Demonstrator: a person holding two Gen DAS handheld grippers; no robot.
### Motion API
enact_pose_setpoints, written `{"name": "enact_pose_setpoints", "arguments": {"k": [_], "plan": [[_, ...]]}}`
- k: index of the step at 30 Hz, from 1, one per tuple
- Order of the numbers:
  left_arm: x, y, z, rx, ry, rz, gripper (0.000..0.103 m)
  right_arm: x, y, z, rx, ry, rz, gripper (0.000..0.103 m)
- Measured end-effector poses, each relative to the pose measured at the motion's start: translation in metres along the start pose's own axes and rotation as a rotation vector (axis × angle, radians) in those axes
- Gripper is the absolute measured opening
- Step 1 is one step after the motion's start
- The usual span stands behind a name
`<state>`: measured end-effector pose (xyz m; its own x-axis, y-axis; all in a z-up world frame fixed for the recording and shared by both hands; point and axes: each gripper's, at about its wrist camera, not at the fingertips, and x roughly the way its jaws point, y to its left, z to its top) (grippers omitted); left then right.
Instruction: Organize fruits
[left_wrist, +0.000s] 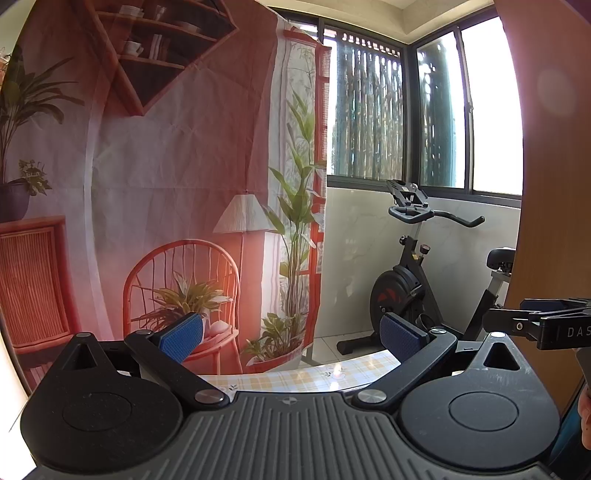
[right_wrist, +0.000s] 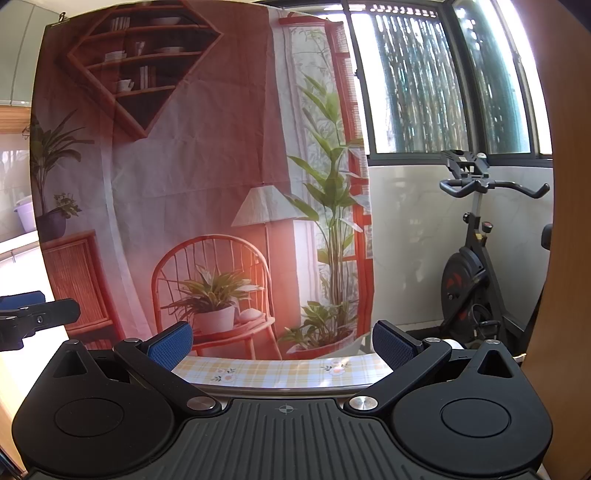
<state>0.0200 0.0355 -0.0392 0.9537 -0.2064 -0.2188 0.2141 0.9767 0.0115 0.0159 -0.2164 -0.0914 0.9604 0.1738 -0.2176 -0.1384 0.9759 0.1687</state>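
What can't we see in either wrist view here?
- Fruits: none in either view; both cameras aim over the table at the backdrop.
- Tabletop: only its far strip shows; the open left gripper and right gripper bodies hide the rest.
- Bike: cut by a wooden panel.

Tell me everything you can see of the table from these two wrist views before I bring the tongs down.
Only the far strip of the table shows, low in both wrist views between the open fingers of each tongs. It wears a glossy yellow-and-white checked cloth printed with small flowers, with a bright sun glint in the left view. Its far edge meets the printed backdrop. No fruit is visible on the strip seen; the nearer part is hidden behind the tong bodies.
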Motion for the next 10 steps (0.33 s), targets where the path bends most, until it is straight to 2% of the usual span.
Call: {"name": "enact_pose_setpoints", "arguments": {"k": [10], "plan": [[-0.0018, 0.0004, -0.0016, -0.001, -0.009, -0.001, 0.103, 0.0003, 0.0007, -0.0003, 0.000, 0.000, 0.000, 0.103]]}}
